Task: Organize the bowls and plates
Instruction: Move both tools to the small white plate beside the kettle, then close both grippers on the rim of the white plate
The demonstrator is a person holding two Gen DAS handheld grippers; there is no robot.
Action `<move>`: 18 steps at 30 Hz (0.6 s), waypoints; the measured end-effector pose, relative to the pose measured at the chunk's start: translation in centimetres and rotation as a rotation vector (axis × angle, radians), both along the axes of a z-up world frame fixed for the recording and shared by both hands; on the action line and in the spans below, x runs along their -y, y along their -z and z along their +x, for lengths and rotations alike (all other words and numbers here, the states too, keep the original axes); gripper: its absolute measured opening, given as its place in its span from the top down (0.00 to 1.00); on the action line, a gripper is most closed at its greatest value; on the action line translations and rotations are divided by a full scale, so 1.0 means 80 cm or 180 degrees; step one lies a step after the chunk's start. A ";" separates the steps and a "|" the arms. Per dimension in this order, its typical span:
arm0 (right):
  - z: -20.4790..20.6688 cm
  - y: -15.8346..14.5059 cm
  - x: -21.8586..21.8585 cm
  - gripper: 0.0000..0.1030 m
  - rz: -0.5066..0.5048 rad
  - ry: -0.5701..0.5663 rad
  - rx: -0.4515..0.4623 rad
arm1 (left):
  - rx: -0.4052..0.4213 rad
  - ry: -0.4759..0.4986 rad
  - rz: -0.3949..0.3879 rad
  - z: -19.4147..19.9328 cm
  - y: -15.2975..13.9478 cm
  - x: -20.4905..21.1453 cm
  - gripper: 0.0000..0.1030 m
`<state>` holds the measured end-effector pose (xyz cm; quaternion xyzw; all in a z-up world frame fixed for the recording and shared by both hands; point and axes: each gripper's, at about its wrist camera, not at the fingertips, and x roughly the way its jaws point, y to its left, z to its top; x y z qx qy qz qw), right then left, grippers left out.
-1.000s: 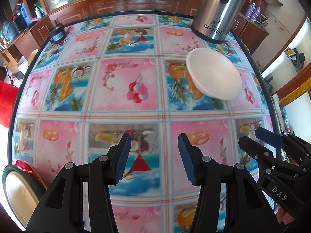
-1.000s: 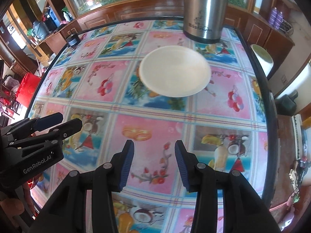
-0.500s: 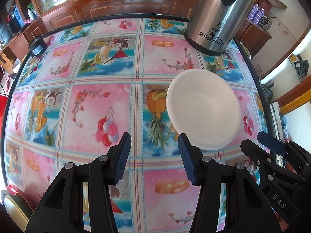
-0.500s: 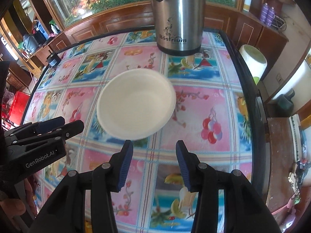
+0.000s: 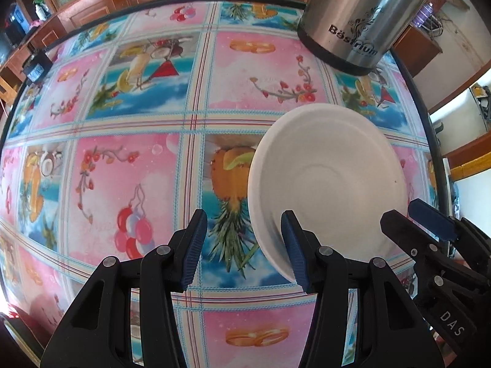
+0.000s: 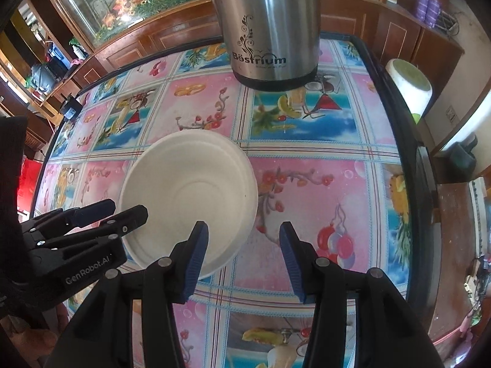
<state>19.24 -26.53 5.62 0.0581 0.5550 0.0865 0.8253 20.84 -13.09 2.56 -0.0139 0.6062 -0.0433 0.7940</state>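
Observation:
A white bowl point(image 5: 328, 181) sits upright on the patterned tablecloth, also in the right wrist view point(image 6: 190, 193). My left gripper point(image 5: 244, 248) is open and empty, its right finger over the bowl's near left rim. My right gripper point(image 6: 244, 257) is open and empty, its left finger over the bowl's near right rim. Each gripper shows in the other's view, the right one point(image 5: 429, 230) at the bowl's right and the left one point(image 6: 101, 214) at the bowl's left.
A tall steel thermos point(image 6: 270, 24) stands just behind the bowl, also in the left wrist view point(image 5: 365, 18). The table's right edge point(image 6: 408, 141) is close. A white bin point(image 6: 408, 86) stands beyond it. A small dark object point(image 5: 36, 67) sits at the far left edge.
Both grippers have moved forward toward the bowl, which now lies close between them. The jaws stay open.

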 end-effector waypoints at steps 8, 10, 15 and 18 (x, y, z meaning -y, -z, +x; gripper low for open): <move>0.010 0.010 -0.003 0.60 -0.0043 -0.0075 -0.0038 | -0.0009 -0.0010 0.0056 0.003 0.006 0.004 0.51; 0.011 0.010 -0.003 0.66 -0.0050 -0.0087 -0.0034 | -0.0006 -0.0005 0.0054 0.007 0.008 0.005 0.51; 0.015 0.013 -0.002 0.85 0.0008 -0.0119 -0.0048 | -0.0054 -0.0009 -0.0065 0.016 0.011 0.006 0.69; 0.013 0.011 -0.007 0.85 -0.0010 -0.0180 -0.0027 | -0.0025 0.0037 -0.0032 0.015 0.008 0.010 0.79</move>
